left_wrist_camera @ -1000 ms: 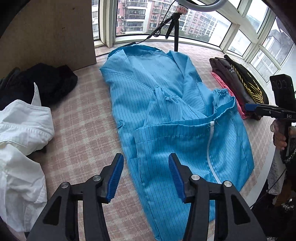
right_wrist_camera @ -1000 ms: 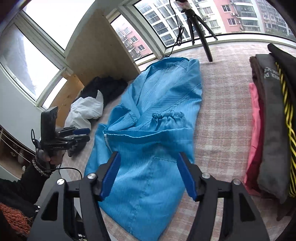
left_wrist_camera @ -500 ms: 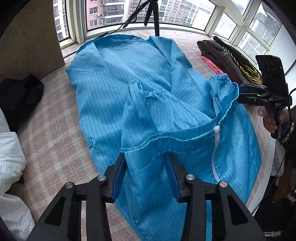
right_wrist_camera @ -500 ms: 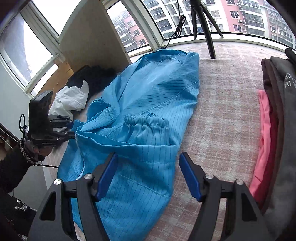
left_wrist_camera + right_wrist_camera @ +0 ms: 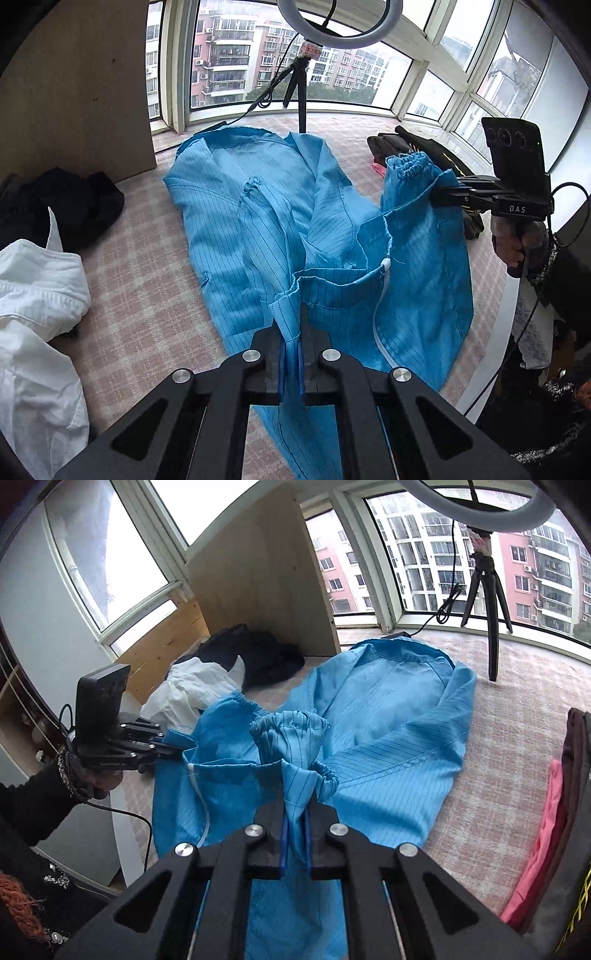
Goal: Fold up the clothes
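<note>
Blue fabric of the blue garment (image 5: 266, 221) conceals the inner faces of the left claw (image 5: 291, 363) and of the right claw (image 5: 295, 843). The garment's lower hem passes out of view behind both claw bodies. The stack of folded clothes (image 5: 554, 812) is truncated by the right edge of the right wrist view.

Both wrist views sit close above the blue garment (image 5: 236, 206), looking along their fingers toward the tripod (image 5: 301, 99) at the windows. The left view stands left of it, the right view (image 5: 388, 716) right; both share garment and tripod (image 5: 487, 602)
</note>
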Demonstrator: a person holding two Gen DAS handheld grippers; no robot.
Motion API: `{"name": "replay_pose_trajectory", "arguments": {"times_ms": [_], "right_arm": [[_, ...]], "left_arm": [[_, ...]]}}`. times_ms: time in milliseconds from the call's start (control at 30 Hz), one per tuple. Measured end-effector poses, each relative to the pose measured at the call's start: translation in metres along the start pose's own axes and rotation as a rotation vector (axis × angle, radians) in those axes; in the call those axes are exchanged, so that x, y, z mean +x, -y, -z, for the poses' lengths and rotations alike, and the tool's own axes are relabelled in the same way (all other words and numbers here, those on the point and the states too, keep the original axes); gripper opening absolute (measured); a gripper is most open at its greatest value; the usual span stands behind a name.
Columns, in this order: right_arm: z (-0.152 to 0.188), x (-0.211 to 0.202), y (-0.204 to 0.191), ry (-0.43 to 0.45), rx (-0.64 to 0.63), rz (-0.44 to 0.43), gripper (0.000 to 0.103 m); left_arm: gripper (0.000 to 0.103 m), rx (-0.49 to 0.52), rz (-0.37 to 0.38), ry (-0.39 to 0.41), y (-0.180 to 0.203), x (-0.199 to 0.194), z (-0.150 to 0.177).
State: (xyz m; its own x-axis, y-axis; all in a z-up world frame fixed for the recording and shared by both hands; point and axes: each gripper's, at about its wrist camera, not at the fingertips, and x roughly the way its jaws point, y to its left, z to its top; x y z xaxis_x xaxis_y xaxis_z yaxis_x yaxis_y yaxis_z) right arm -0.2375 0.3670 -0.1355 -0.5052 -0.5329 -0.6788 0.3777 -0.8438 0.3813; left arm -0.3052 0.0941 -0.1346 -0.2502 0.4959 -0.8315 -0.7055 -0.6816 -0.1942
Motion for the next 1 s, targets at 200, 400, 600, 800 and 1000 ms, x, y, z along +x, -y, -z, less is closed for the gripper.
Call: {"name": "replay_pose_trajectory", "arguments": {"times_ms": [200,400,600,800,1000], "right_arm": [[0.006,0.035,0.033,-0.148,0.094,0.176,0.021],[0.008,-0.012,-0.002,-0.021,0.024,0.273,0.041],[0.027,0.03,0.003,-0.163,0.092,0.262,0.04],[0.032,0.025,-0.004,-0.201,0.13,0.249,0.031],[-0.03,-0.101,-0.035,0.052,0.087,0.272,0.032]], "left_arm": [[0.023,-0.078,-0.12,-0.114,-0.026,0.043,0.0],[0.028,-0.01,-0.122,0.019,-0.01,-0.01,0.003],[0.028,-0.011,-0.02,-0.052,-0.008,0.042,0.001],[0.022,-0.097,0.011,-0.126,-0.023,0.056,-0.006],[0.033,-0.011,-0.067,0.011,-0.031,-0.056,-0.052]]}}
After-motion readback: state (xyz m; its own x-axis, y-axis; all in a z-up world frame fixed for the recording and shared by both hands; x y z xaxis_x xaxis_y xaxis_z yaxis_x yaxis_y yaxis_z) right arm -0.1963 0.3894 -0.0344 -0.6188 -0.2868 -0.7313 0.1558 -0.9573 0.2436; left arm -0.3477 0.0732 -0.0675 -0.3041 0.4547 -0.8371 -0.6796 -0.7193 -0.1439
